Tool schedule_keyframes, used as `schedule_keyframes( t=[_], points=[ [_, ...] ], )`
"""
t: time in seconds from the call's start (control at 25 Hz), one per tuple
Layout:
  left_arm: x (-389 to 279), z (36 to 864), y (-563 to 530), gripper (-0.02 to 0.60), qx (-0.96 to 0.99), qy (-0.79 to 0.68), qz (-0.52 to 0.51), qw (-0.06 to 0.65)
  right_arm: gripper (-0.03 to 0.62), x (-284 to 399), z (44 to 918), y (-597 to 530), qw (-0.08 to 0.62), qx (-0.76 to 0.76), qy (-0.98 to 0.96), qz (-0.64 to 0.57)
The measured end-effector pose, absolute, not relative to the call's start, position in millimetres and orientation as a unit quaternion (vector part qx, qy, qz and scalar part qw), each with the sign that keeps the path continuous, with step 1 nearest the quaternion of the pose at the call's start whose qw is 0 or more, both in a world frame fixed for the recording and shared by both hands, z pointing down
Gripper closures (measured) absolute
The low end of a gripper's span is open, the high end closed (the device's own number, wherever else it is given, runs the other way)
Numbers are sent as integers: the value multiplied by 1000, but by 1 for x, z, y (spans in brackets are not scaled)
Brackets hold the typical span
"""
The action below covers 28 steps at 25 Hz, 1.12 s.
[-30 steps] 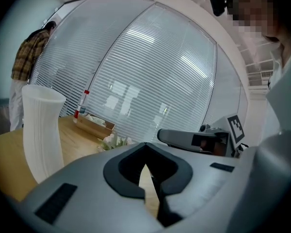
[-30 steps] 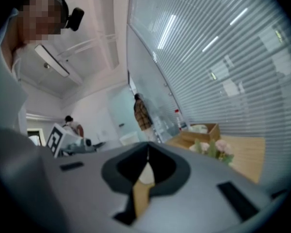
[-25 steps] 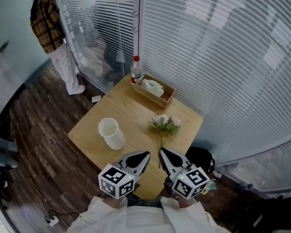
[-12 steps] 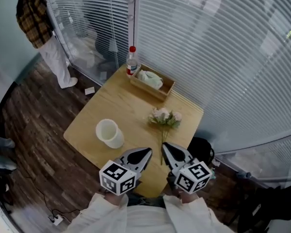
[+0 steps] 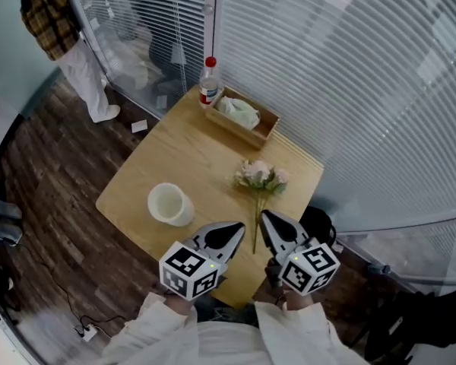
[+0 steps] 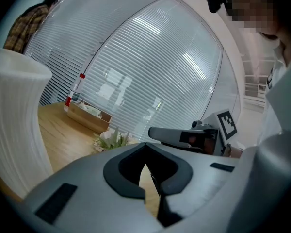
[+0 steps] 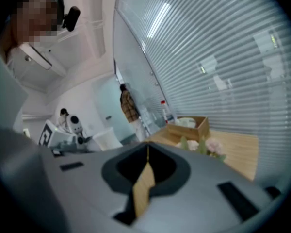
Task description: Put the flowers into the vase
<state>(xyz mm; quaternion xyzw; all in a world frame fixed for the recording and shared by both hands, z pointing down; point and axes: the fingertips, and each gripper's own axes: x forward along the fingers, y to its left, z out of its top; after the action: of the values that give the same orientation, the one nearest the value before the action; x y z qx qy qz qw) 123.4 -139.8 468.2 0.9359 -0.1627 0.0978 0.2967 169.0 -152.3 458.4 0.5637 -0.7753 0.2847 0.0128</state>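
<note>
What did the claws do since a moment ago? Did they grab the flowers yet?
Not yet. The left claw and the right claw crept a little forward toward the flowers lying on the table. Nothing was grabbed or dropped: both claws are shut and empty. The flowers, vase, box and bottle stayed put.

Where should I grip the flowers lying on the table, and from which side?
Grip the flowers by the bare stems, not the blooms. They lie flat, with the stems pointing toward you and the blooms away, so come in from the near side with the right tongs, probably closing across the stems.
</note>
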Motion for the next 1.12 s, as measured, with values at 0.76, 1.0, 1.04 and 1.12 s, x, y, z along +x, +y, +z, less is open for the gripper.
schedule_keyframes(
  t=[0.76,1.0,1.04,1.12],
  points=[
    [143,511,-155,572,921,-164,117,334,580,209,528,-177,57,584,-739,332],
    [142,524,-157,572,916,-163,128,342,544,217,554,-176,58,588,-721,361],
    [142,527,-158,572,915,-164,130,345,535,219,558,-176,58,589,-719,365],
    [143,533,-158,572,913,-163,134,350,507,221,564,-177,58,589,-716,370]
  ],
)
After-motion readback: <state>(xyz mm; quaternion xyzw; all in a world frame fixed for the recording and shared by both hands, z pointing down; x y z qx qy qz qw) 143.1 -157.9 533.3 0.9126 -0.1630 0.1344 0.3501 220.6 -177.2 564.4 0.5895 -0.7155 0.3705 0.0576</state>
